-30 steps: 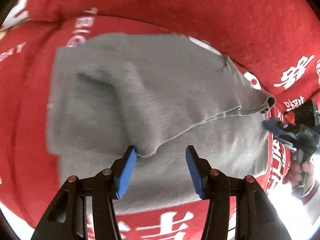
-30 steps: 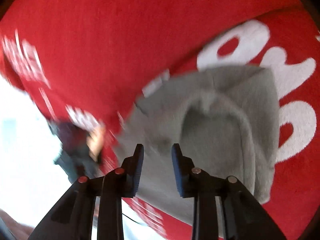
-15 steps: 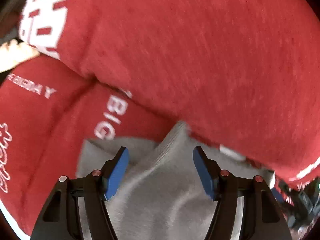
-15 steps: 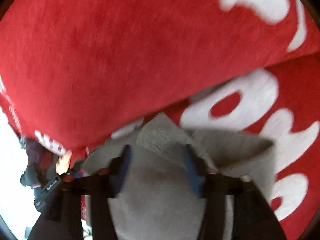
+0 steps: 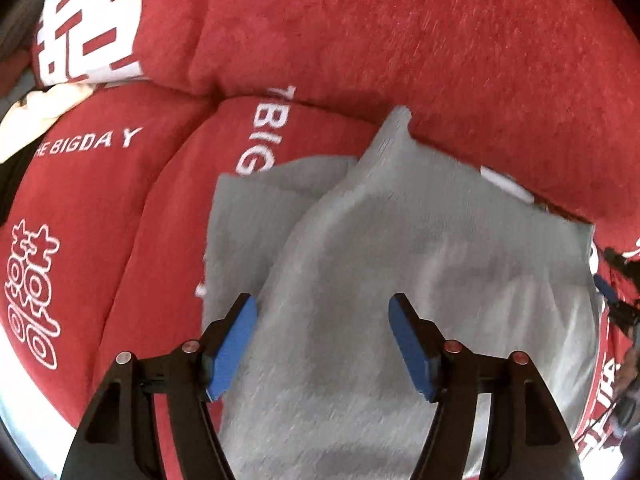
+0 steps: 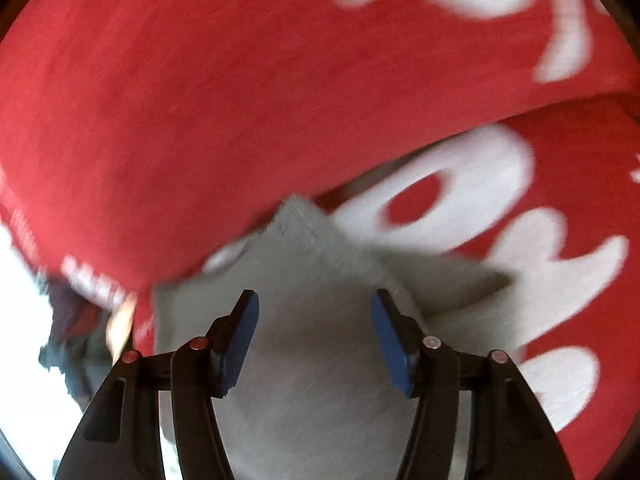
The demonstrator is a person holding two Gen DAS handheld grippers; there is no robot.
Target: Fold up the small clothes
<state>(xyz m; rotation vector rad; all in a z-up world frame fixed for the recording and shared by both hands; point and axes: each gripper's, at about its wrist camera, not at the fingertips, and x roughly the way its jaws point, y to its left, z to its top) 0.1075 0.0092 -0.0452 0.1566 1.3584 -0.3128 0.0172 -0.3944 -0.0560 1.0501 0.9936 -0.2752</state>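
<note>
Garment: a small grey cloth (image 5: 400, 280) lies on the seat of a red cushion (image 5: 120, 220), pushed up against the red back cushion (image 5: 400, 40) behind it.
Layers: 2 layers show in the left wrist view; an upper layer covers most of the piece, and a lower layer sticks out from under it on the left.
Far end: a narrow ribbed tip (image 5: 394, 128) of the upper layer points at the seam where the seat meets the back cushion; in the right wrist view the same grey cloth (image 6: 320, 320) shows this tip touching the back cushion (image 6: 200, 100).
Left gripper: the left gripper (image 5: 323, 328) hovers over the near part of the cloth with its 2 blue pads (image 5: 234, 344) spread wide; nothing sits between them.
Right gripper: the right gripper (image 6: 314, 326) is likewise spread wide above the cloth, blue pads (image 6: 240, 340) apart and gripping nothing; the view is motion-blurred.
Contact: whether either set of tips touches the fabric cannot be told.
Print: white lettering (image 5: 92, 142) reading "BIGDAY" and white characters run across the seat cushion; large white shapes (image 6: 500, 220) mark the seat cushion to the right of the cloth.
</note>
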